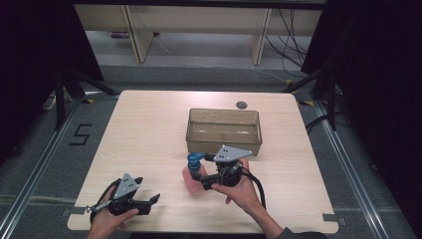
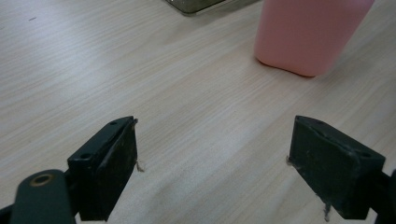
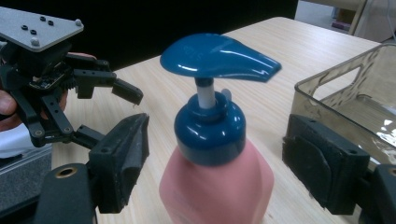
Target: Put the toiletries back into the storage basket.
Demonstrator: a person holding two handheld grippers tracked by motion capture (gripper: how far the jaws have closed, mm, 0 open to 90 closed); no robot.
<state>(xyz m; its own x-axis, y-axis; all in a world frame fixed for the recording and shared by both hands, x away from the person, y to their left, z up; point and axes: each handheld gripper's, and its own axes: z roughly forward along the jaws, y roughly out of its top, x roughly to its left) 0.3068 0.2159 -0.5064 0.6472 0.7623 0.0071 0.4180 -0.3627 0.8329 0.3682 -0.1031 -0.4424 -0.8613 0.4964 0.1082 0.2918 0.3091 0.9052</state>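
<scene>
A lab-like recording space: black curtains, tripod legs, floor cables, bare wooden table.

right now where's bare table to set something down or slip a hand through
Free: the wide left half of the table, between the left gripper and the far edge, and the strip right of the clear bin. Crowded: the gap in front of the bin, where the right gripper brackets the pink pump bottle.
</scene>
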